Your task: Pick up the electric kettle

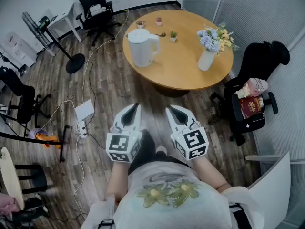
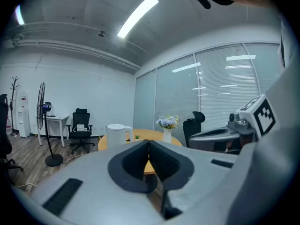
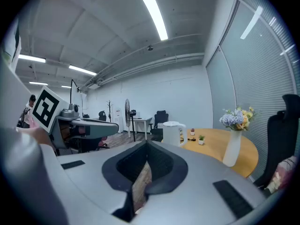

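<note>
Nearest, the left gripper (image 1: 136,107) and right gripper (image 1: 171,109) sit side by side, fingers (image 1: 129,114) closed together, empty. Well beyond them, the white electric kettle (image 1: 141,47) stands upright at the round worktop's (image 1: 183,66) left edge. Farther right, a white vase (image 1: 206,60) holds flowers (image 1: 213,37).

A round table (image 1: 181,68) bears kettle (image 1: 141,46), flower vase (image 1: 206,59), small pots (image 1: 173,35).

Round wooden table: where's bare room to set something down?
On the round wooden table, the middle and near edge lie bare, between the white electric kettle and the white vase of flowers. Small potted plants crowd the far rim.
</note>
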